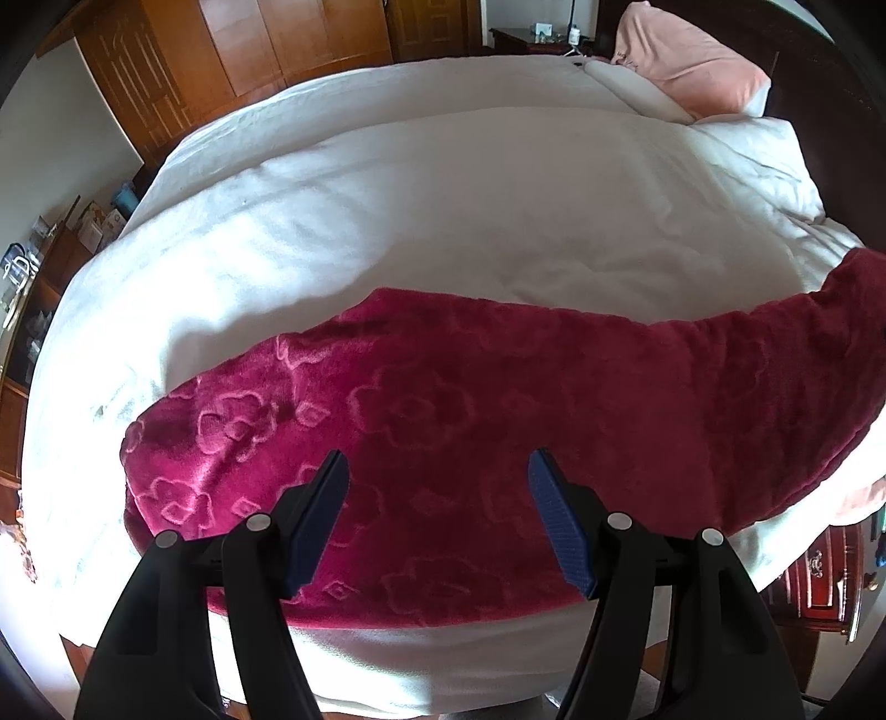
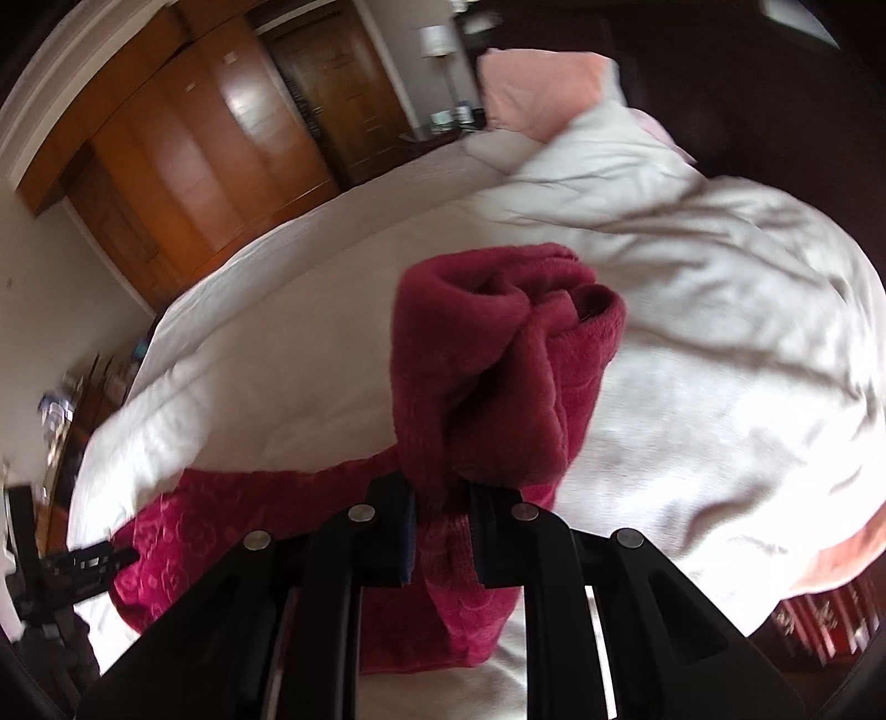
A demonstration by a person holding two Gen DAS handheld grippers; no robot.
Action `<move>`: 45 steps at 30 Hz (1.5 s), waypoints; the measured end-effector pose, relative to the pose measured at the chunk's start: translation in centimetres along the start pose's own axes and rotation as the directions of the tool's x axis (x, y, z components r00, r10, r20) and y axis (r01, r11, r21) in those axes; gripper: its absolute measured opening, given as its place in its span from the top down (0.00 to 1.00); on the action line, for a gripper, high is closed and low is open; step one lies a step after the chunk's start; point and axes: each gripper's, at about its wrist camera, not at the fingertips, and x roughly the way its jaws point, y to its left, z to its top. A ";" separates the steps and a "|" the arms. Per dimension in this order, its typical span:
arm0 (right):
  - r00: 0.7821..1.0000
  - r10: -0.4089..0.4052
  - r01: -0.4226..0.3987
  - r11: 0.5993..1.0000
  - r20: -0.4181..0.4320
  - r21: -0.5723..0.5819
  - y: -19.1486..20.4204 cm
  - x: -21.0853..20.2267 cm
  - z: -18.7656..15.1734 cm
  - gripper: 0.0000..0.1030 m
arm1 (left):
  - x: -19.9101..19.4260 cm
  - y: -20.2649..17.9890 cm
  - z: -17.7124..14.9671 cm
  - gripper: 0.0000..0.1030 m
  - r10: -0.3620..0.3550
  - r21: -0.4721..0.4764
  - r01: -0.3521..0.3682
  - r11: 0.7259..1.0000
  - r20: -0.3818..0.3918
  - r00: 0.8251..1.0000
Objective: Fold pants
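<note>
Dark red fleece pants (image 1: 470,421) with an embossed flower pattern lie stretched across the near side of a white bed (image 1: 443,194). My left gripper (image 1: 437,471) is open just above the pants, its blue pads apart and empty. In the right wrist view my right gripper (image 2: 443,515) is shut on one end of the pants (image 2: 498,354), which is lifted and bunched in folds above the fingers. The rest of the pants (image 2: 221,531) trails left on the bed. The left gripper (image 2: 94,559) shows at the far left of that view.
A pink pillow (image 1: 692,61) and a bunched white duvet (image 2: 692,266) lie at the head of the bed. Wooden wardrobes (image 1: 232,50) stand beyond the bed. A red dresser (image 1: 819,581) is at the lower right, cluttered shelves (image 1: 33,288) at the left.
</note>
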 end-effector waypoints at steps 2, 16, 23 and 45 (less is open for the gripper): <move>1.000 0.010 -0.011 0.998 -0.006 -0.054 1.9 0.2 -0.4 0.85 | 0.3 0.3 0.1 0.35 -0.001 -0.005 0.001 1.000 -0.005 1.000; 0.977 0.100 -0.140 0.967 -0.191 -0.212 11.1 6.0 -4.5 0.85 | 1.2 1.7 0.6 0.35 0.010 -0.009 -0.010 1.000 -0.011 1.000; 0.922 0.096 -0.230 0.915 -0.376 -0.331 15.4 10.5 -10.6 0.85 | 1.6 2.9 1.1 0.35 0.011 -0.017 -0.011 1.000 -0.016 1.000; 0.779 0.129 -0.365 0.889 -0.614 -0.277 17.2 14.5 -16.4 0.53 | 8.8 2.1 1.8 0.35 -0.205 -0.048 0.200 0.979 -0.160 0.965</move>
